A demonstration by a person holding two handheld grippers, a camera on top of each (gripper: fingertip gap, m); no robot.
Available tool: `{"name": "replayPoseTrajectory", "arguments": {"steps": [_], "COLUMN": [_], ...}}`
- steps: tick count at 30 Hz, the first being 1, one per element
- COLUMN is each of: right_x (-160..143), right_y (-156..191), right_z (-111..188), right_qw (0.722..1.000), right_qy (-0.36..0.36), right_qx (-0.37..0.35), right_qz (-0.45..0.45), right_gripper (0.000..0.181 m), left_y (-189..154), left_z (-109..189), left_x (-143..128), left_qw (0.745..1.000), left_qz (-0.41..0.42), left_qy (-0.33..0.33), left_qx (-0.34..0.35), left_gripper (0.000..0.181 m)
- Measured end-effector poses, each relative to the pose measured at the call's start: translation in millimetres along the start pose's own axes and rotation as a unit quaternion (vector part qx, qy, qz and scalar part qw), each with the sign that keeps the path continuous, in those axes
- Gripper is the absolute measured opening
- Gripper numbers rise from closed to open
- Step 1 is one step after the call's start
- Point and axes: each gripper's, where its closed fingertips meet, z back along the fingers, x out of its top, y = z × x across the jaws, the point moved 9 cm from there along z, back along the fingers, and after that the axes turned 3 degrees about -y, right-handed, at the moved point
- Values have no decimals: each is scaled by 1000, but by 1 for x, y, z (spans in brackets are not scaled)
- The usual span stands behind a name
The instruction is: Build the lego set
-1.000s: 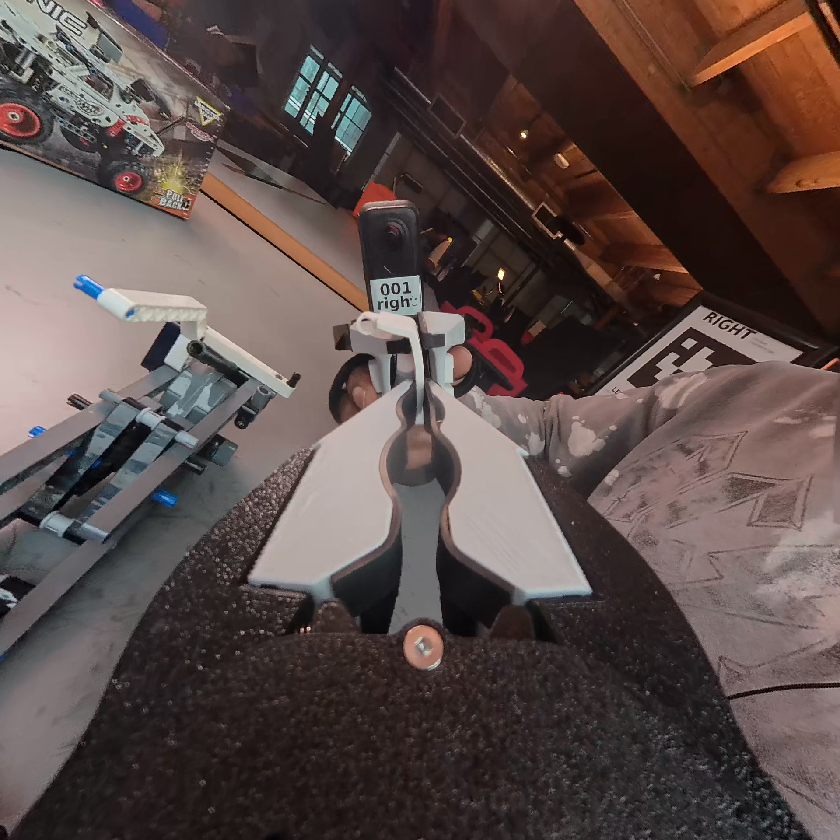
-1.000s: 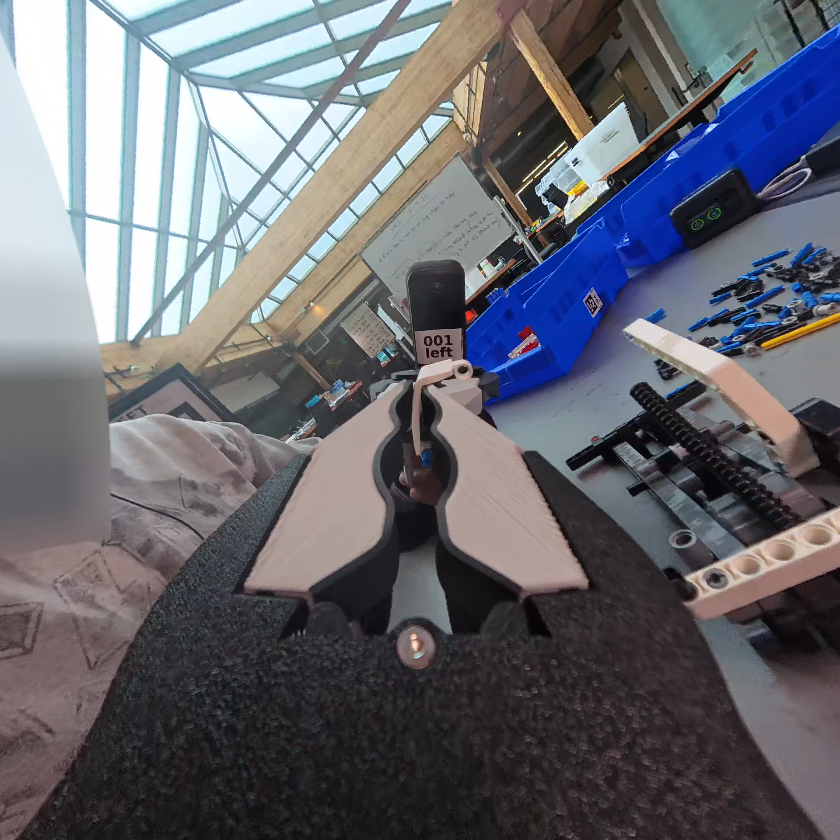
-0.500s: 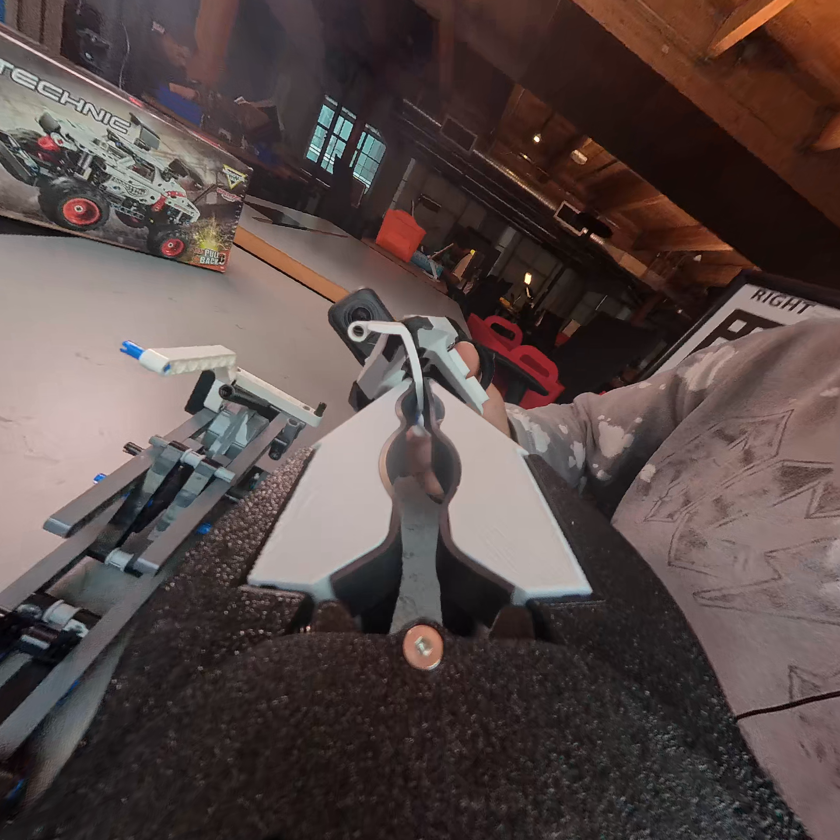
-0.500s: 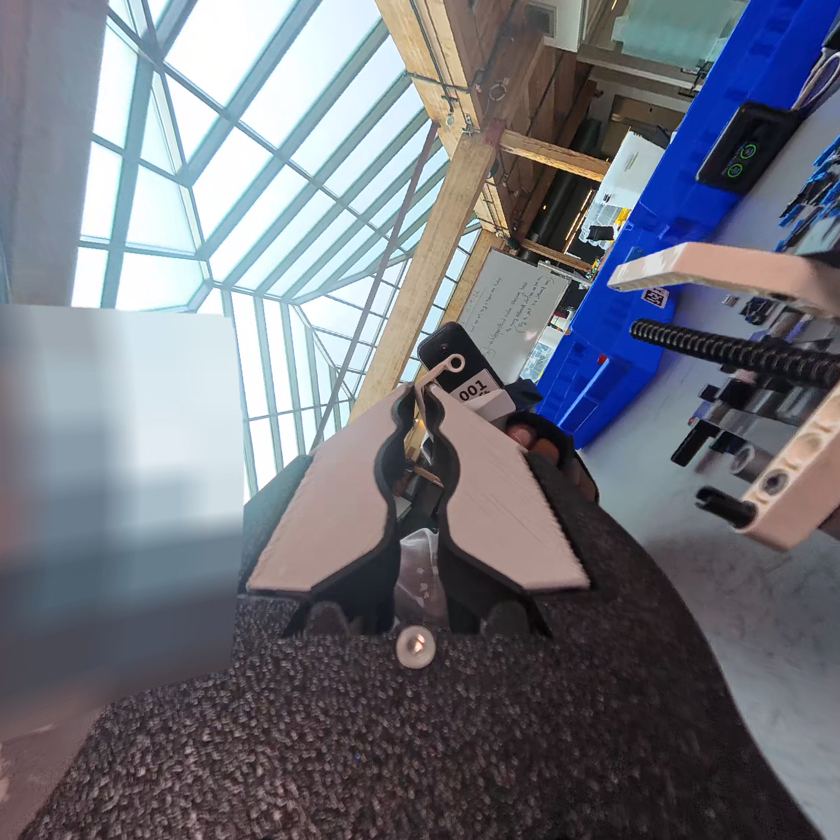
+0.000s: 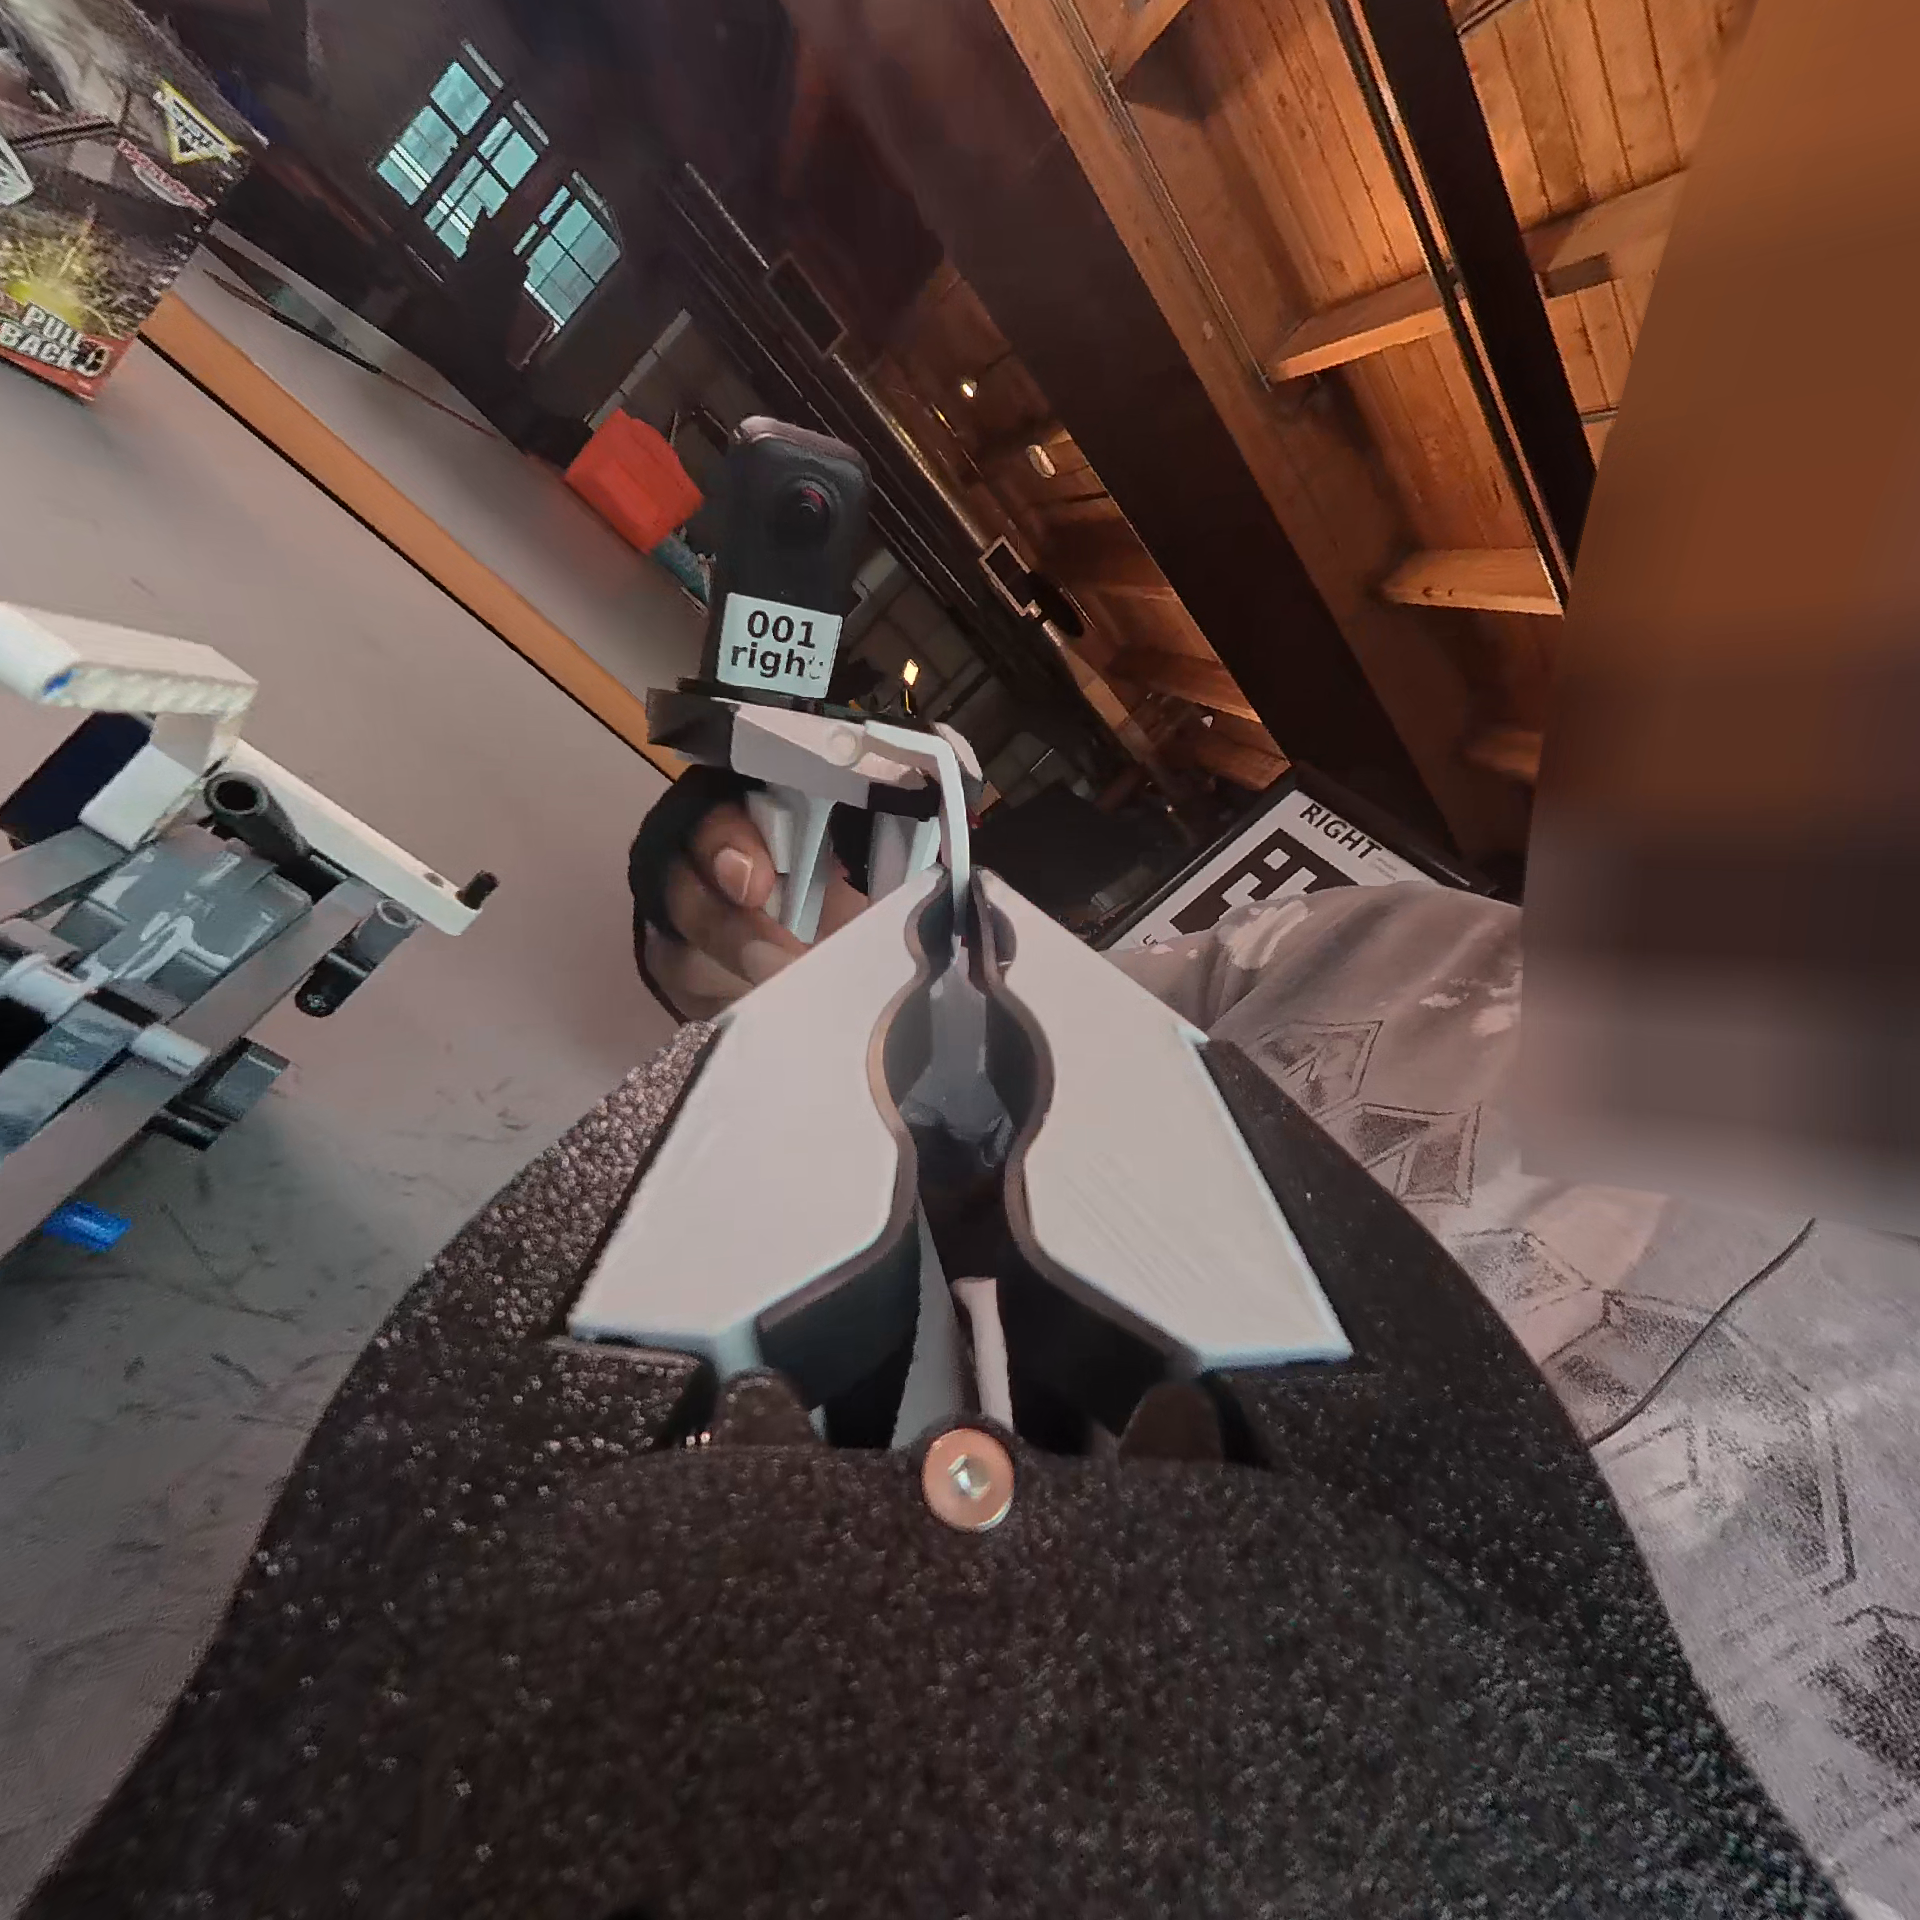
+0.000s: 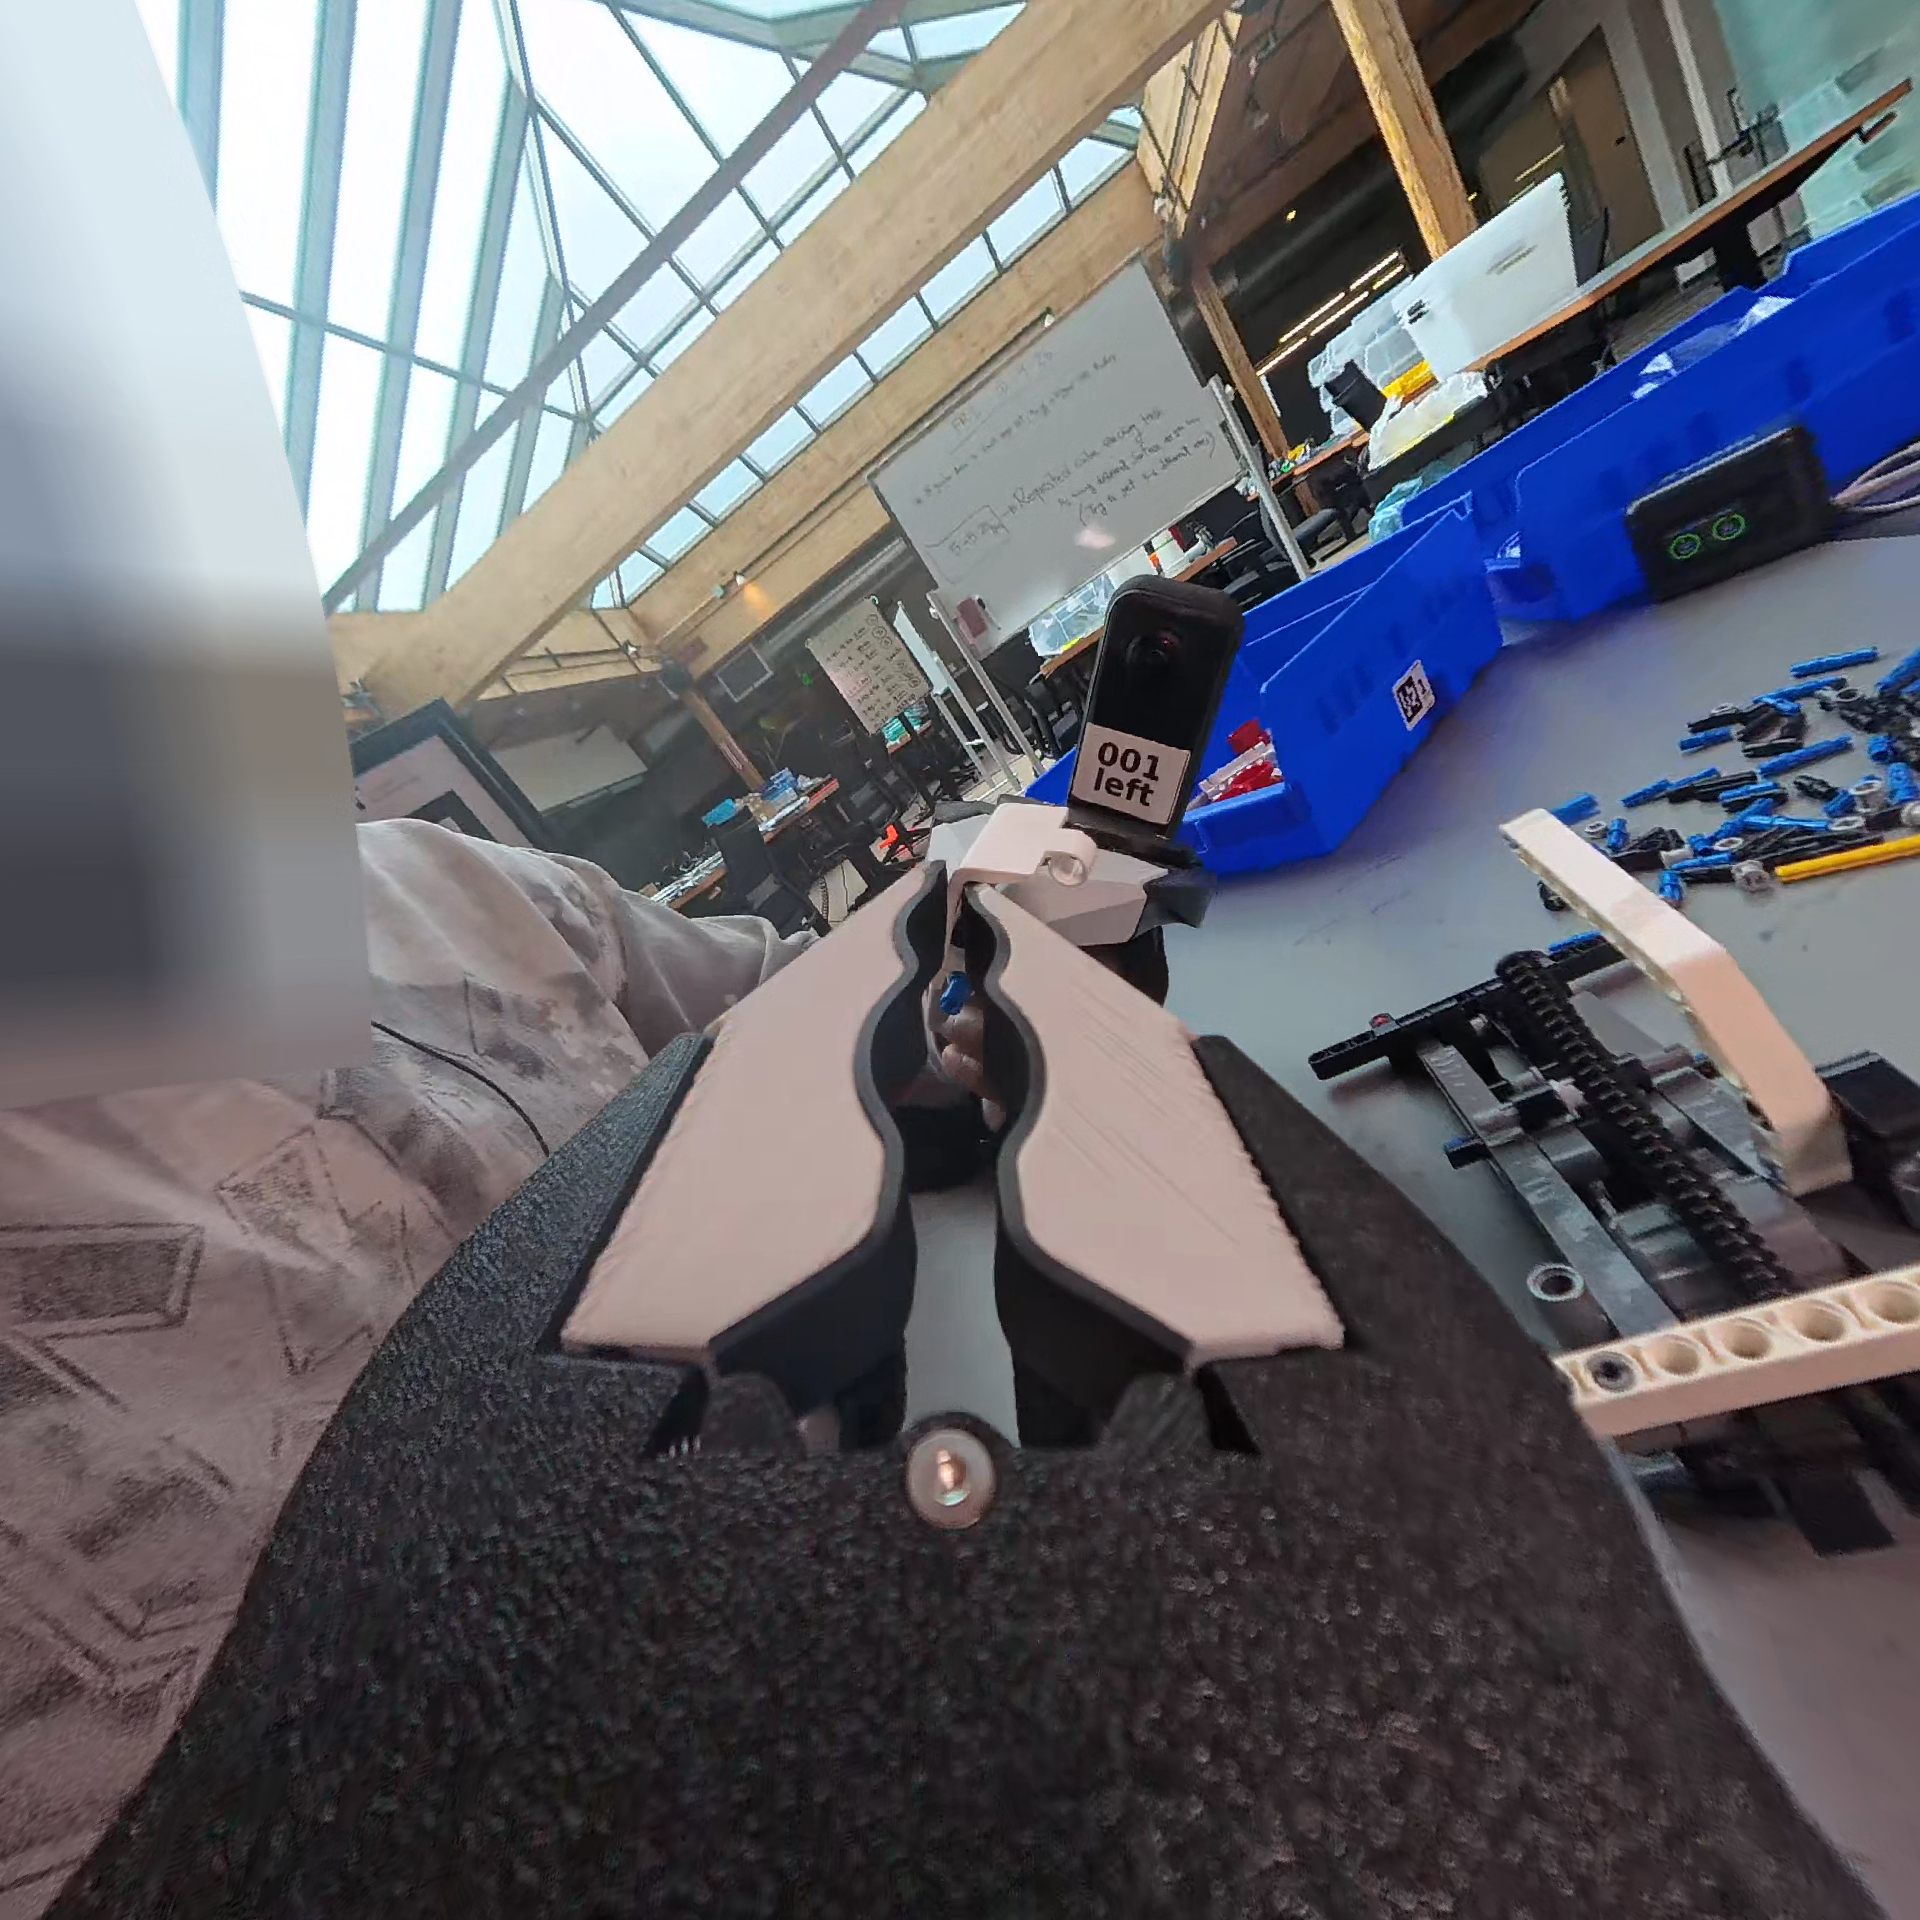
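The two grippers face each other tip to tip above the grey table. My left gripper (image 5: 961,904) is shut on a thin white bent Lego beam (image 5: 951,810) that sticks up from its tips and hooks to the left. My right gripper (image 6: 961,914) is shut on the same white beam (image 6: 961,883); a small blue pin (image 6: 948,992) shows in the gap behind its tips. The partly built grey and black chassis (image 5: 208,935) lies to the left in the left wrist view. In the right wrist view the chassis (image 6: 1621,1143) lies to the right, with a curved white beam (image 6: 1683,997) arching over it.
Loose blue and black pins (image 6: 1766,769) are scattered at the back right, in front of blue bins (image 6: 1351,675) and a black device (image 6: 1725,530). The set's box (image 5: 94,208) stands at the far left. A person's patterned sleeve (image 5: 1403,987) fills the near side. Less than 4 cm separates the two grippers' tips.
Both grippers tilted and swung together half a second ago and have come back level. They stay shut on the white beam, now seen closer to each other.
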Motion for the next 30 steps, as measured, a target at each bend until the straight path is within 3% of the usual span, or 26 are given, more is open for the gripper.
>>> {"name": "replayPoseTrajectory", "arguments": {"steps": [1,4,7,9,11,14,18,20,23,27,30], "right_x": [0,-2,2,9,9,-1,-20,-32,-39,-26,-17], "right_y": [1,3,-1,-6,-2,11,25,30,29,23,19], "right_z": [-1,3,26,38,37,23,2,-6,-9,0,3], "right_qw": [1000,998,999,999,989,939,883,868,851,867,842], "right_qy": [3,36,41,24,57,162,224,244,245,176,129], "right_qx": [5,36,25,-9,-39,-83,-73,-53,-66,-114,-187], "right_qz": [-2,-21,16,37,127,290,406,430,460,452,490], "right_gripper": [1,2,0,21,32,49,63,59,22,20,20], "left_y": [-2,-7,-8,-7,-5,-1,3,4,2,3,7], "left_z": [0,1,12,14,12,11,6,3,4,17,26], "left_x": [1,-1,5,5,4,-3,-17,-23,-26,-1,8], "left_qw": [1000,999,998,998,998,994,983,979,977,993,997], "left_qz": [-13,-42,-49,-46,-25,14,39,48,54,31,-8], "left_qy": [8,33,30,43,64,104,176,196,203,113,76], "left_qx": [2,4,1,2,-6,-15,-18,-20,-32,-15,28], "left_gripper": [0,1,1,0,1,1,1,1,4,21,30]}}
